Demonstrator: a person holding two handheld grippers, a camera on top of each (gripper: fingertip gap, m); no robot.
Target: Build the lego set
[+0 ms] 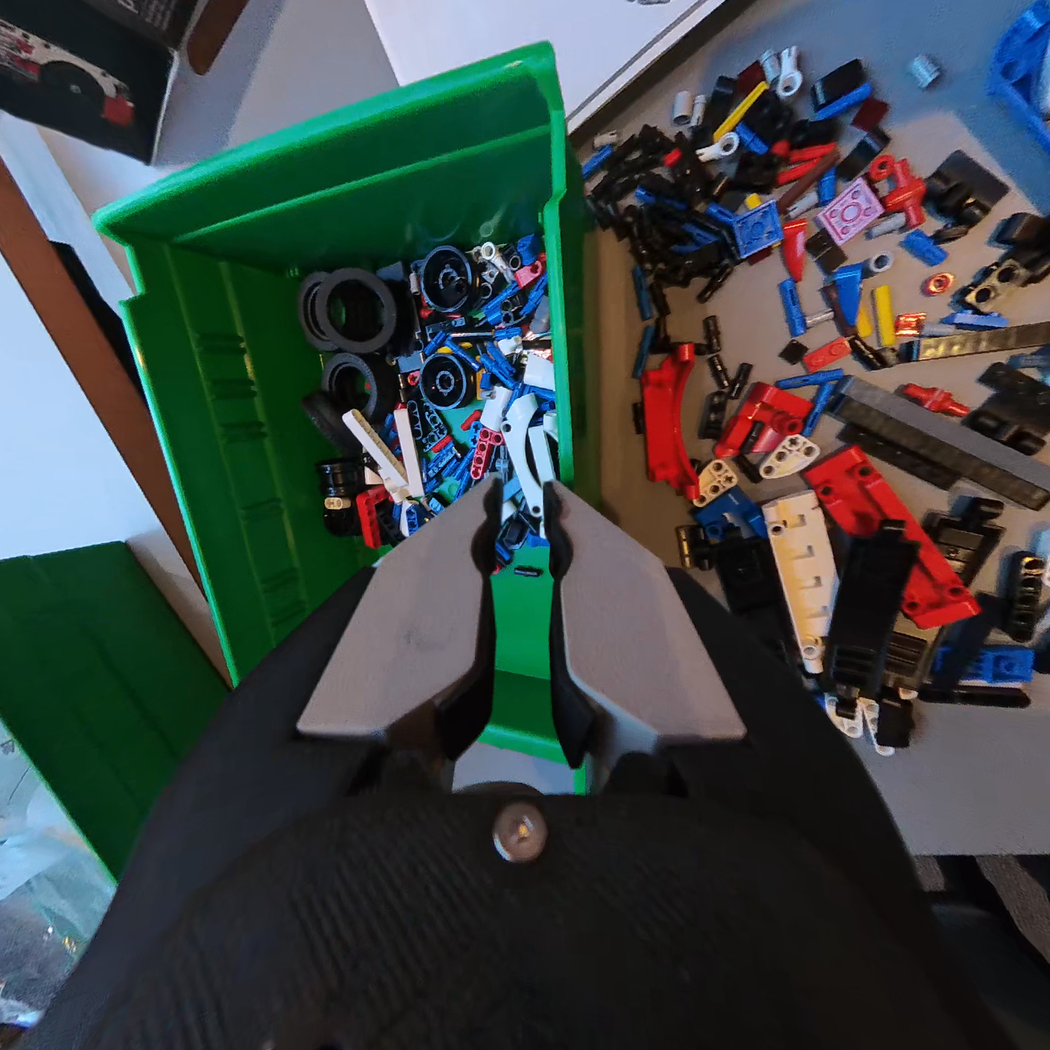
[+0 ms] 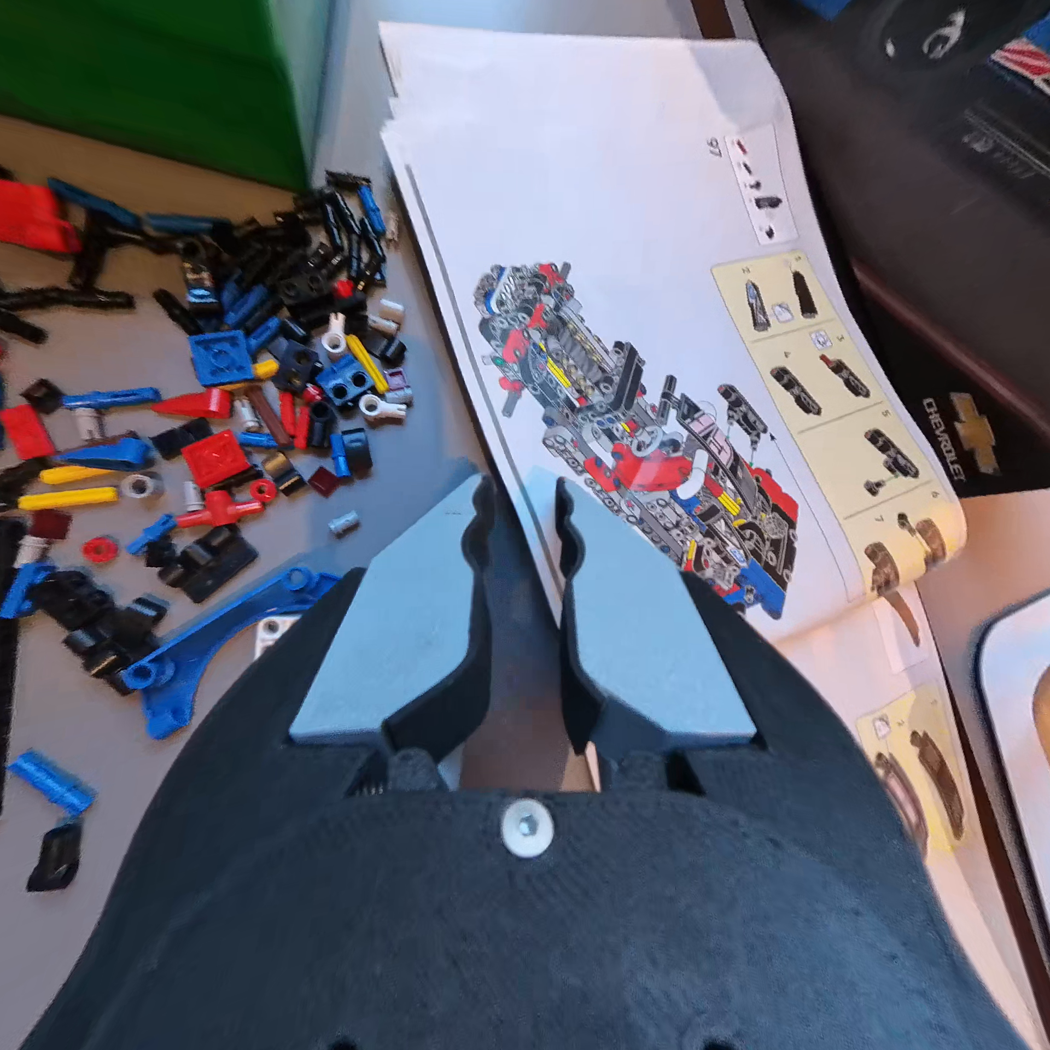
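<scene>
In the left wrist view my left gripper (image 1: 520, 494) hangs open and empty above the near right part of a green bin (image 1: 227, 398). The bin holds several black tyres (image 1: 355, 309), black wheel hubs, and white, blue and red pieces. Loose pieces lie on the grey table to the right, among them a red curved arch (image 1: 665, 420) and a white panel (image 1: 798, 562). In the right wrist view my right gripper (image 2: 523, 494) is open and empty, above the left edge of the open instruction booklet (image 2: 596, 227). A blue arch piece (image 2: 210, 642) lies just left of it.
A scatter of small black, blue, red and yellow pieces (image 2: 273, 363) covers the table left of the booklet. The green bin's wall (image 2: 153, 85) stands at the far left. A black set box (image 2: 937, 227) lies right of the booklet. Another box (image 1: 74, 74) sits beyond the bin. Some 25 centimeters of space lies between my two pairs of fingers. My right tips are about 20 centimeters from the red curved arch (image 1: 665, 420), my left tips only 10 centimeters.
</scene>
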